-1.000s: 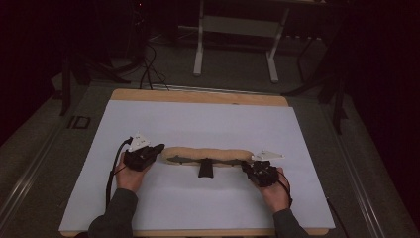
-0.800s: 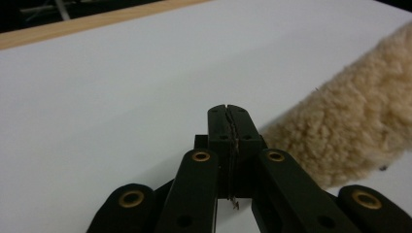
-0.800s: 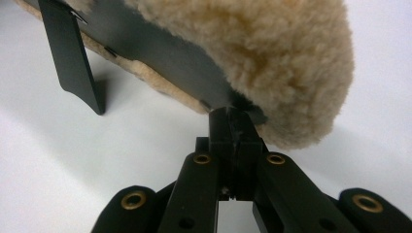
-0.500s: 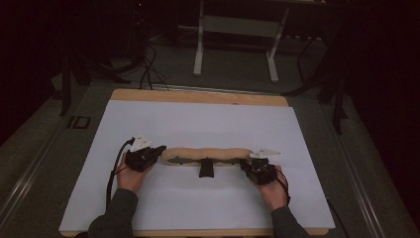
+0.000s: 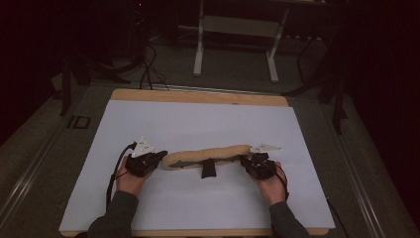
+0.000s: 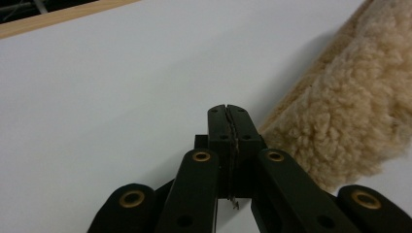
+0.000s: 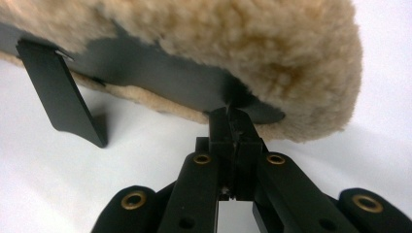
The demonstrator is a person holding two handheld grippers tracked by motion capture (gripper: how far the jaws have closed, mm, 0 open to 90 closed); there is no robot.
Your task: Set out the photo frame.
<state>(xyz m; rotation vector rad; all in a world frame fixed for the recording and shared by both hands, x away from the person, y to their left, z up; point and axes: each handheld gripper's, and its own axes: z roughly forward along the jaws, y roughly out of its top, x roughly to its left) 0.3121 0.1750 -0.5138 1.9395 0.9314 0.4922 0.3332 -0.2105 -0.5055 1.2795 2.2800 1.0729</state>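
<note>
I see the fleece pad (image 5: pixel 208 156) lying across the white sheet (image 5: pixel 198 124) between my two grippers. My left gripper (image 6: pixel 228 109) is closed on nothing, just beside the pad's end. My right gripper (image 7: pixel 234 112) is closed too, its tips at the pad's dark inner band (image 7: pixel 160 65); I cannot tell whether they pinch it.

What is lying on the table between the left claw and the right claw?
In the high view, a tan fleece pad with a black strap stretches from the left claw to the right claw.
</note>
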